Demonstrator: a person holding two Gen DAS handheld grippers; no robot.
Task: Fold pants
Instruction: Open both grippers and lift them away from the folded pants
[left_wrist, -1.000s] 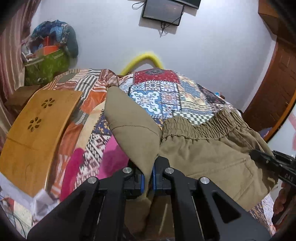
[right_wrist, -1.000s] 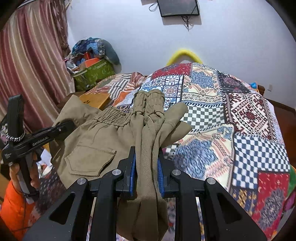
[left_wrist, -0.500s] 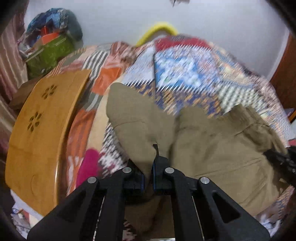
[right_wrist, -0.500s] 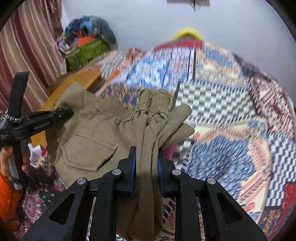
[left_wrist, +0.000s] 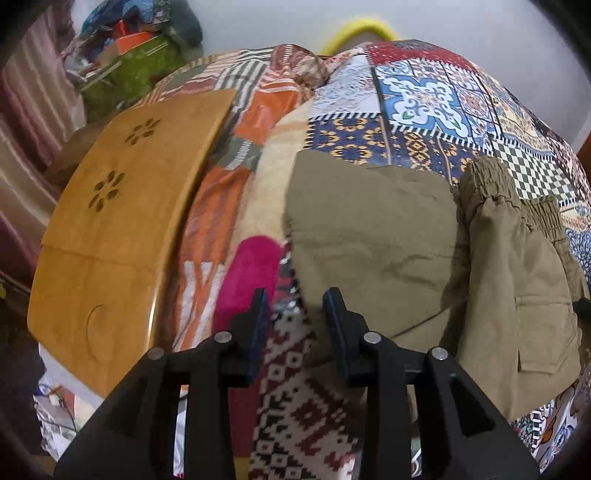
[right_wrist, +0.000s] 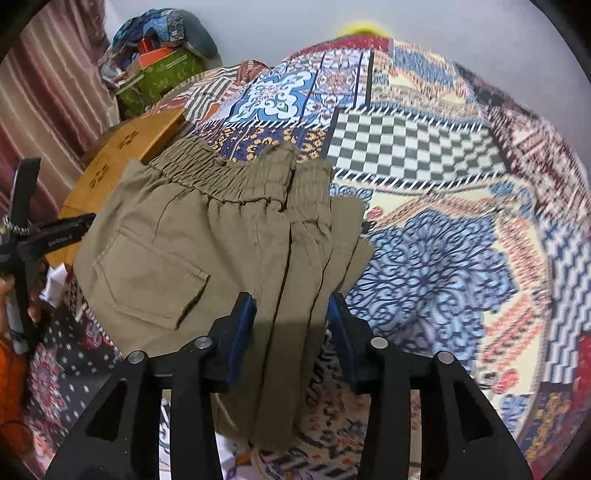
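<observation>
Both grippers are sitting wide open, gripping nothing. The right gripper (right_wrist: 291, 314) is straddling the layered edge of the pants (right_wrist: 207, 251), so it's nearer; the left gripper (left_wrist: 297, 312) is just off their left edge. The pants are lying folded on the bedspread (right_wrist: 443, 236), waistband pointing away, long axis running forward.

Patchwork bedspread (left_wrist: 424, 92), wooden lap tray (left_wrist: 110, 229) on its edge, green box (right_wrist: 162, 79), striped curtain (right_wrist: 55, 92)

We find both wrist views close above the bed (left_wrist: 424, 96), facing its far wall. The left view looks from the left edge, the right further right; both share the pants (left_wrist: 388, 236) (right_wrist: 207, 236).
</observation>
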